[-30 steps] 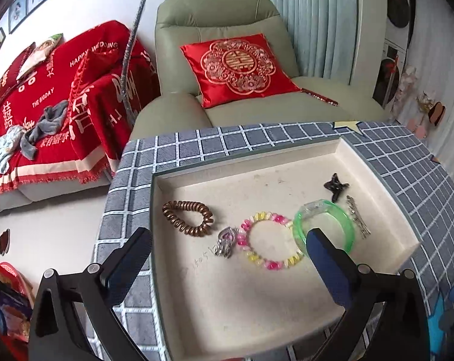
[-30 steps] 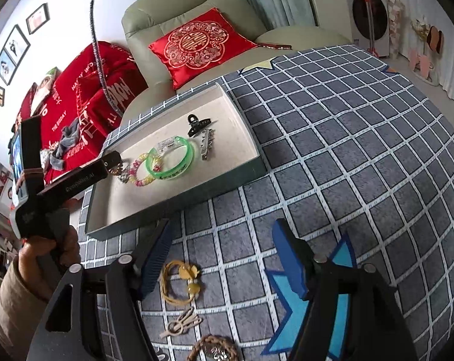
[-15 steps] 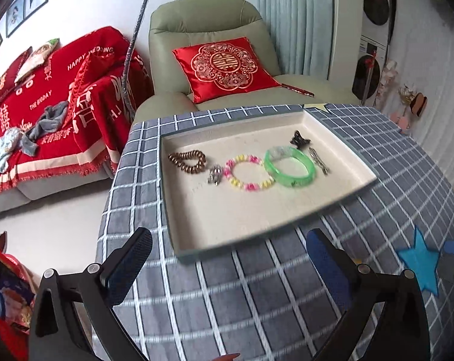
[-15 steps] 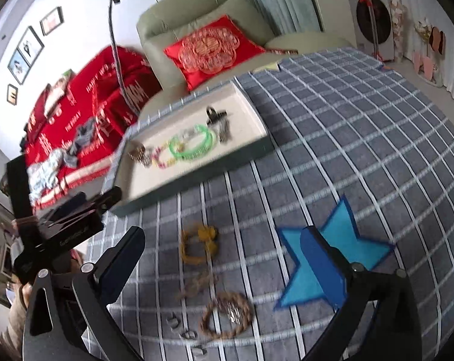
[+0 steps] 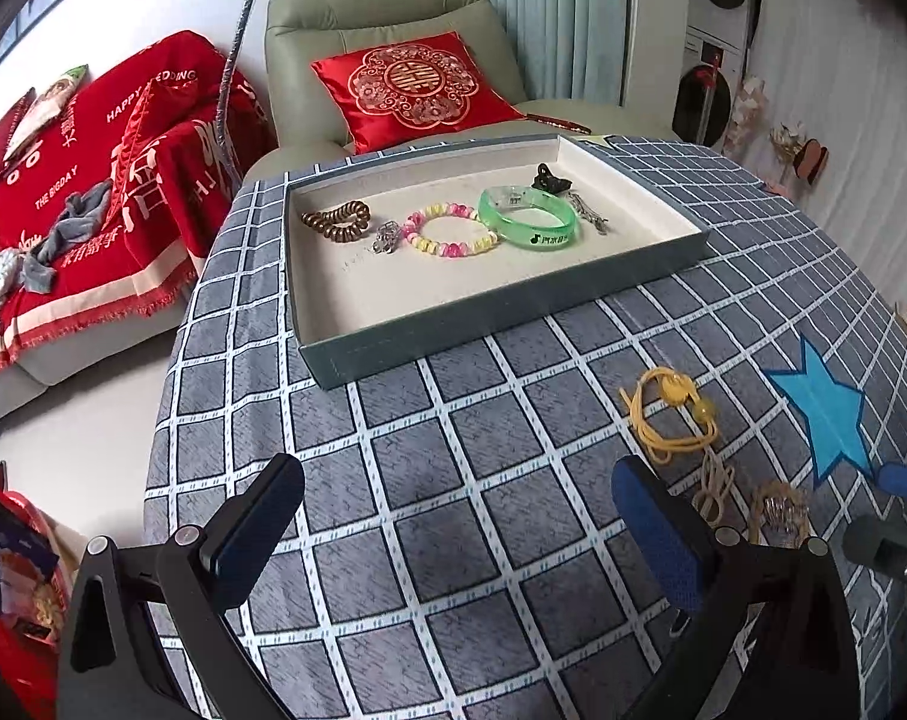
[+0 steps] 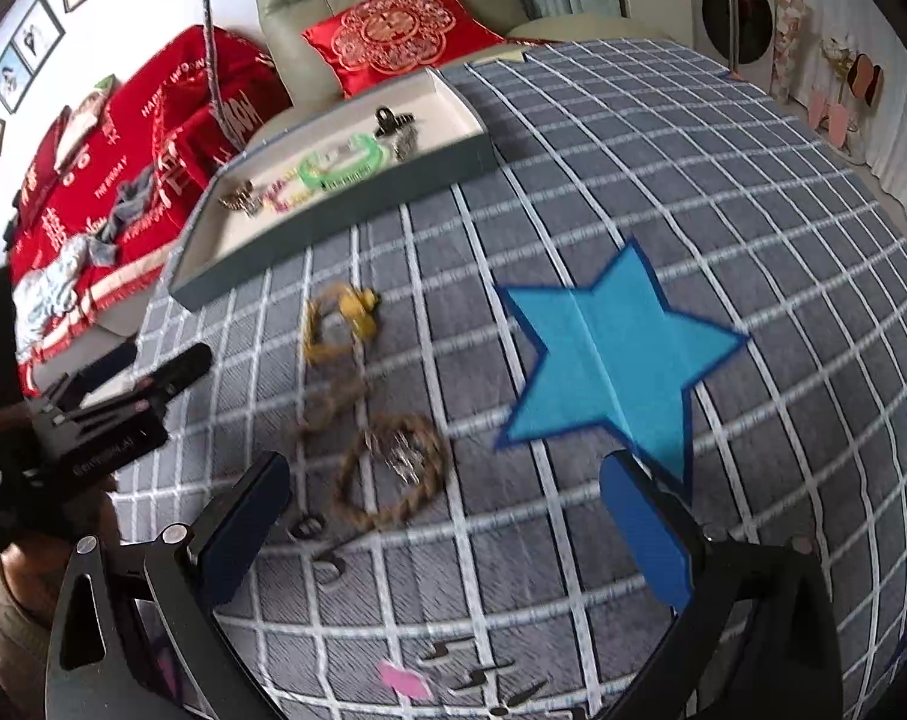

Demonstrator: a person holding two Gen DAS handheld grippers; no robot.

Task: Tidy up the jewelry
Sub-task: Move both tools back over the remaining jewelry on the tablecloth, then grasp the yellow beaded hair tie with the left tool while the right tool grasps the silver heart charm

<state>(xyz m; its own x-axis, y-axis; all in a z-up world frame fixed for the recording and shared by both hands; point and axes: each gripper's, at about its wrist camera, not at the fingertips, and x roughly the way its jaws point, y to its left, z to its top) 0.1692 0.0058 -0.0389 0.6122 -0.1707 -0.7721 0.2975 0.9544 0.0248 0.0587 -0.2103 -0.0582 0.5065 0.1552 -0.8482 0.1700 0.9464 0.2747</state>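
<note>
Both hand-held grippers hang empty over a checked cloth during a jewelry sort: the left gripper stands spread with nothing between its jaws, and the right gripper, whose jaws have just been opening, is spread just as wide and equally bare.

The tray sits toward the far edge of the cloth. Six pieces lie in a row in it: one brown coil band, one silver charm, one bead bracelet, one green bangle, one black claw clip and one silver clip.

Loose on the cloth, between the tray's near wall and the grippers, are one yellow cord, one tan cord tangle, one rope loop with a silver piece inside it, and what look like two or three small rings; blur makes that count unsure.

The risks look plain. The cords lie close together, so a pinch on one may drag its neighbour. The rings are small and flat, and wide pads may slide off them or snag the cloth. A careless drop into the tray could scatter the row.
</note>
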